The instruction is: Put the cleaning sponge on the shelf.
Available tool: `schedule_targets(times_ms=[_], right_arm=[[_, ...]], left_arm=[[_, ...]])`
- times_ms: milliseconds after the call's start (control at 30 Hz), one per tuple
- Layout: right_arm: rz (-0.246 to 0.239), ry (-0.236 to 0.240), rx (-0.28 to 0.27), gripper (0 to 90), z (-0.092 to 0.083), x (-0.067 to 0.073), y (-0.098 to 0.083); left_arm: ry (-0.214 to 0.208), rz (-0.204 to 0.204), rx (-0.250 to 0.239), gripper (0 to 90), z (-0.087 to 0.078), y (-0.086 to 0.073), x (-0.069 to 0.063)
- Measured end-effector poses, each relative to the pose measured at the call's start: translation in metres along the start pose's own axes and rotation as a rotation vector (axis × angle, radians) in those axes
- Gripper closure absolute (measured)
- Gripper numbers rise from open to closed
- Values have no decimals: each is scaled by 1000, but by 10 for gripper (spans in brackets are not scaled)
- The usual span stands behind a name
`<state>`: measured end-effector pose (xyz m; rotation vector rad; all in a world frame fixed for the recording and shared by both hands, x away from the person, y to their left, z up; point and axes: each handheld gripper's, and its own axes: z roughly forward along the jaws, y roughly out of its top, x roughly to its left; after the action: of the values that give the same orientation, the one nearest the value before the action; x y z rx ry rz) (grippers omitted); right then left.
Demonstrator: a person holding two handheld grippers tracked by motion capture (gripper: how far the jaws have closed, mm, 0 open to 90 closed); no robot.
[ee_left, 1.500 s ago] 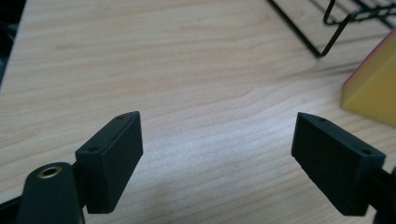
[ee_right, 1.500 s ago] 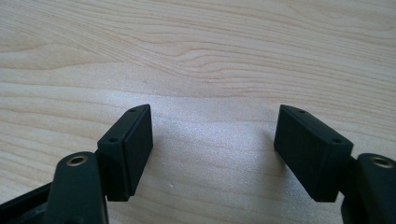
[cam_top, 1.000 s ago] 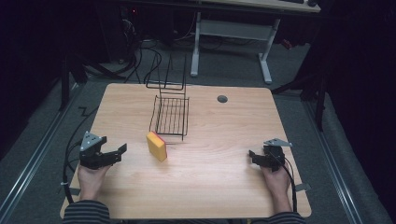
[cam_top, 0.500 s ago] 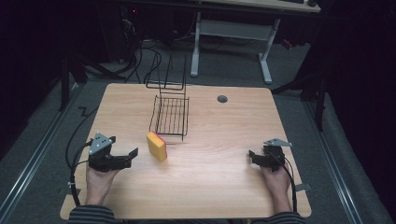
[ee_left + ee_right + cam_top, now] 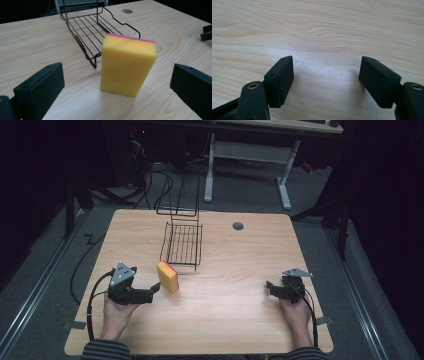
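Left gripper point(image 5: 117, 85) gapes wide, empty, jaws flanking the sponge point(image 5: 127, 63) without touching. Sponge stands on edge on the table point(image 5: 235, 285), just before the wire basket point(image 5: 184, 242). Looks light, soft, squashy; best pinched across the broad yellow faces, mid-height. Right gripper point(image 5: 325, 80) open, empty, well apart.

Your table point(image 5: 37, 37) is pale wood-grain laminate, smooth with a soft sheen. The sponge point(image 5: 127, 67) before you is matt yellow foam, finely porous, with a rougher pink layer behind; the rack point(image 5: 92, 27) is thin black-coated wire. Your right gripper point(image 5: 325, 82) has matt black plastic jaws with finely textured faces.
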<state>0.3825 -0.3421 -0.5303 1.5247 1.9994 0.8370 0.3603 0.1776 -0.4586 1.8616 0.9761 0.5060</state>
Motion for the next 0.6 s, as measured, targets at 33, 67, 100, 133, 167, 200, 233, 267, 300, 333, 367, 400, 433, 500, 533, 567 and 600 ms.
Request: schedule_targets(times_ms=[33, 67, 100, 133, 167, 200, 233, 267, 300, 333, 367, 400, 433, 500, 533, 567, 600], right_arm=[[0, 0, 0, 284, 0, 0, 0], [0, 0, 0, 284, 0, 0, 0], [0, 0, 0, 284, 0, 0, 0], [-1, 0, 0, 284, 0, 0, 0], [-1, 0, 0, 284, 0, 0, 0], [-1, 0, 0, 284, 0, 0, 0], [0, 0, 0, 284, 0, 0, 0], [0, 0, 0, 284, 0, 0, 0], [0, 1, 0, 284, 0, 0, 0], [0, 0, 0, 284, 0, 0, 0], [0, 0, 0, 284, 0, 0, 0], [0, 0, 0, 284, 0, 0, 0], [0, 1, 0, 284, 0, 0, 0], [-1, 1, 0, 284, 0, 0, 0], [-1, 1, 0, 284, 0, 0, 0], [0, 1, 0, 283, 0, 0, 0], [0, 1, 0, 284, 0, 0, 0]], left_arm=[[1, 8, 6, 0, 2, 1, -2], [2, 15, 11, 0, 3, 1, -3], [8, 24, 16, 0, 5, 2, -4], [9, 30, 22, 0, 7, 2, -6], [2, 36, 30, 0, 9, 2, -7], [1, 37, 35, 0, 11, 3, -7], [0, 44, 41, 0, 13, 3, -8], [1, 47, 49, 0, 15, 3, -8], [2, 48, 51, 0, 16, 3, -9], [-3, 46, 51, 0, 18, 4, -9], [-5, 44, 50, 0, 19, 4, -9], [-5, 44, 50, 0, 19, 4, -9], [-4, 46, 54, 0, 21, 4, -10], [-2, 50, 66, 0, 24, 3, -10], [-5, 51, 74, 0, 27, 3, -10], [-7, 49, 77, 0, 29, 2, -10], [-9, 50, 82, 0, 30, 2, -9]])
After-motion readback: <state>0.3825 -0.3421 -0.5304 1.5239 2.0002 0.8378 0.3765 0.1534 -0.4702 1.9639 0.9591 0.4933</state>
